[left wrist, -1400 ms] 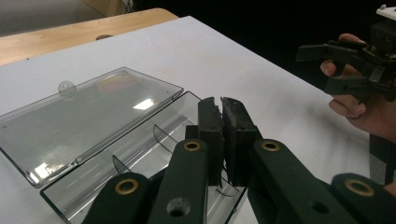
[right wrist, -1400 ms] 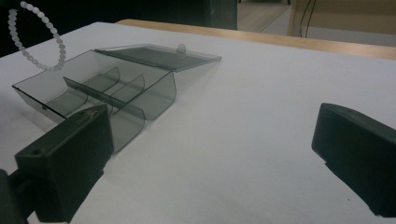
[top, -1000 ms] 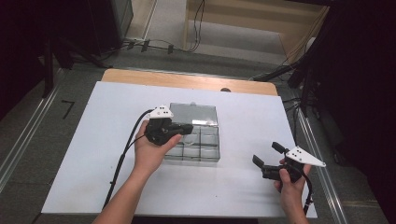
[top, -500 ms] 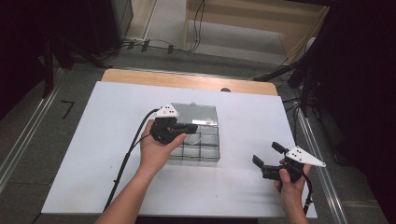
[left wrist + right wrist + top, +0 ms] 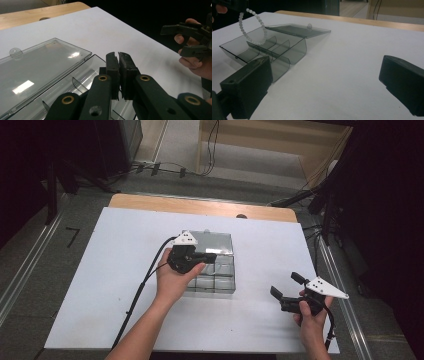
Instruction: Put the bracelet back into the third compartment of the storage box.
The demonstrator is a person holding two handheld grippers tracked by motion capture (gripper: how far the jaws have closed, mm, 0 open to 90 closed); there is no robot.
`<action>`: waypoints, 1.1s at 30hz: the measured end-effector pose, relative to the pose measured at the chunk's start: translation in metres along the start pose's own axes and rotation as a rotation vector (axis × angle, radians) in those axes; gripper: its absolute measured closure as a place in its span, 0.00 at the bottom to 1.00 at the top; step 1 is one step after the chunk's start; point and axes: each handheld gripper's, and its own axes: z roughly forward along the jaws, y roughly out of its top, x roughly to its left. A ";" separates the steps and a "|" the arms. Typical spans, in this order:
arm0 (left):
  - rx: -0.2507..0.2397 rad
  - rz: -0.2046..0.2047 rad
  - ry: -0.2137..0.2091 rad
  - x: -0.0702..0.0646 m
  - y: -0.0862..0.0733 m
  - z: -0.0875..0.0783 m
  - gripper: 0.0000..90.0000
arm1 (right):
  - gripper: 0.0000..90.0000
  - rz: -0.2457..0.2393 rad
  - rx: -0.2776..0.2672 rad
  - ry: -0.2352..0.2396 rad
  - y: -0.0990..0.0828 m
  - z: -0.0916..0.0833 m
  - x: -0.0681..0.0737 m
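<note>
The white table (image 5: 100, 270) takes up most of the high view, with a wooden strip (image 5: 200, 206) along its twelve o'clock edge. Near the table's middle sits a clear box (image 5: 220, 275) split into compartments; its lid (image 5: 212, 241) lies open and flat on the twelve o'clock side, hinged to the box.

The left gripper (image 5: 212, 256) hovers over the box, coming in from eight o'clock and pointing toward three o'clock. Its jaws are pressed nearly together, and a loop of pale beads (image 5: 253, 27) hangs from them, dangling down into the box over its compartments. In the left gripper view the pads (image 5: 112, 72) meet with only a hairline gap; the bead string itself is hidden there.

The right gripper (image 5: 286, 285) rests at about four o'clock on the table, well apart from the box, pointing toward ten o'clock. Its jaws stand wide apart with nothing between them but bare table.
</note>
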 end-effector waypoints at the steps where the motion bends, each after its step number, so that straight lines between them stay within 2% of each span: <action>1: -0.004 -0.001 0.000 0.000 0.000 0.001 0.97 | 0.00 0.001 0.000 -0.001 0.000 0.000 0.000; 22: 0.010 -0.016 -0.004 0.006 -0.002 0.028 0.97 | 0.00 -0.001 -0.004 0.003 -0.001 -0.001 -0.002; 33: 0.010 -0.037 -0.002 0.010 -0.004 0.040 0.97 | 0.00 0.007 -0.004 0.003 -0.001 -0.001 -0.002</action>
